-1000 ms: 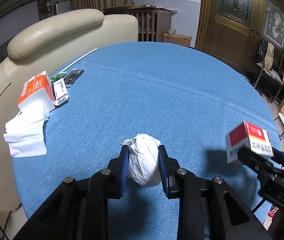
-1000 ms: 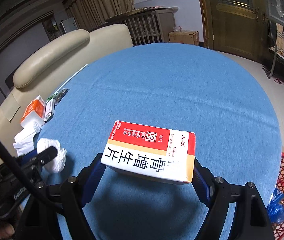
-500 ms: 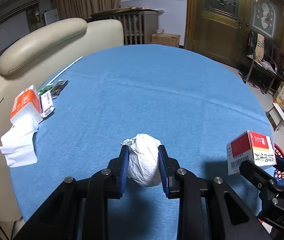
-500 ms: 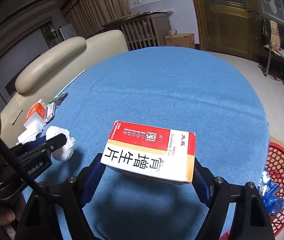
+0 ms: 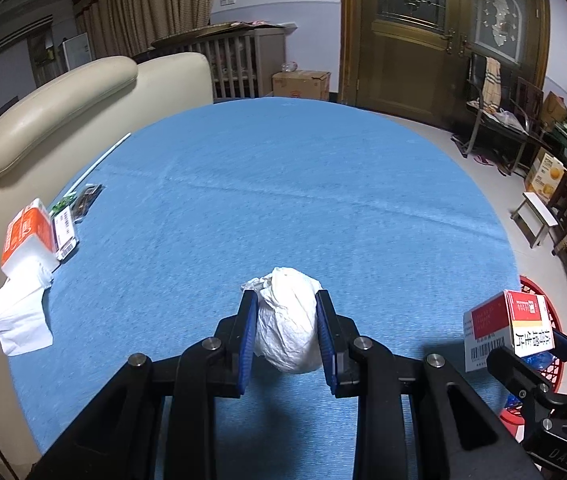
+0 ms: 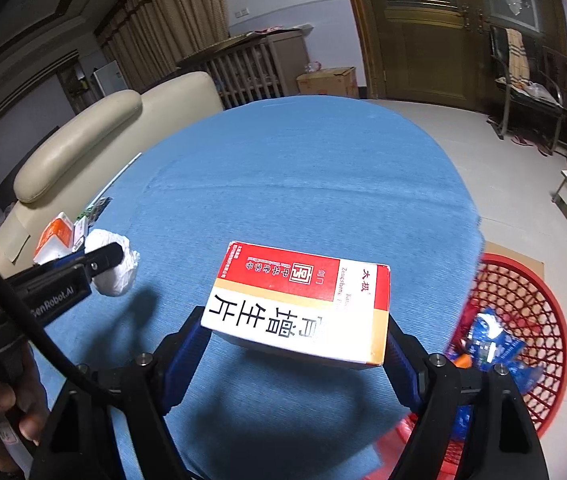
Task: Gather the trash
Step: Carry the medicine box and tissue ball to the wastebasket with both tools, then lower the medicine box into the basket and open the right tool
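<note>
Left wrist view: fingers point(image 5: 248, 336) clamp the tissue ball point(image 5: 288, 326); right fingers point(image 6: 187, 354) hold the medicine box point(image 6: 303, 304).

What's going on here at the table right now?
A person is clearing trash with two handheld grippers. The left gripper is shut on a crumpled tissue wad, held above the blue table. The right gripper is shut on a red and white box, near the table's edge beside a red basket on the floor, which already holds blue wrappers. A tissue pack and loose tissues remain on the table.
</note>
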A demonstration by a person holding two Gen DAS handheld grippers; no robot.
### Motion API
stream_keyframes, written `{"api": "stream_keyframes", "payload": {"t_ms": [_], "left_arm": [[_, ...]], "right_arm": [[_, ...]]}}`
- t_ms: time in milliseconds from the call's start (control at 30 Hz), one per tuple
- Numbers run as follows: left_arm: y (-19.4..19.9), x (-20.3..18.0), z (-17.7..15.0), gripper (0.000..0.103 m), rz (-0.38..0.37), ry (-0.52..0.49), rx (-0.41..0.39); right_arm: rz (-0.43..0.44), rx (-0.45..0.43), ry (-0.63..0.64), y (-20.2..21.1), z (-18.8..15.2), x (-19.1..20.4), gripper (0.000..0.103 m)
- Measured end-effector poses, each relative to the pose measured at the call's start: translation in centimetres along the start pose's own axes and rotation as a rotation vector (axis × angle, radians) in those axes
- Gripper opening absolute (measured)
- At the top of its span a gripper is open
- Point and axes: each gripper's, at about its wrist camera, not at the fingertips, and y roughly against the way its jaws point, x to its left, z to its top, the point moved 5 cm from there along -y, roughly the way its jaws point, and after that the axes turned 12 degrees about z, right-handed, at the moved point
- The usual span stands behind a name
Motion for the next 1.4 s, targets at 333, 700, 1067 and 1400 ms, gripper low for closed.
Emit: {"api": "stream_keyframes", "payload": {"t_ms": [333,700,1067,1400], "left_arm": [[1.1,-2.4,0.6,0.03,-0.055,-0.028,-0.022],[2.0,-5.2,0.9,0.03,-0.106,-0.066,-0.037],[3.4,-8.4,0.4,0.03,-0.147,-0.131,-0.058],[5.2,-13.1,1.1,0.03,-0.191,-0.212,-0.088]], "right_arm": [[-0.063,-0.025,-0.039,3.1,-0.7,-2.5,0.083],[-0.133,-0.07,-0.088,6.2,-1.1,-5.2,0.083],[-0.268,-0.114,-0.212,10.4,-3.2,-12.1,0.083],[-0.298,-0.086,-0.275,10.6,-4.5,-15.8,0.083]]}}
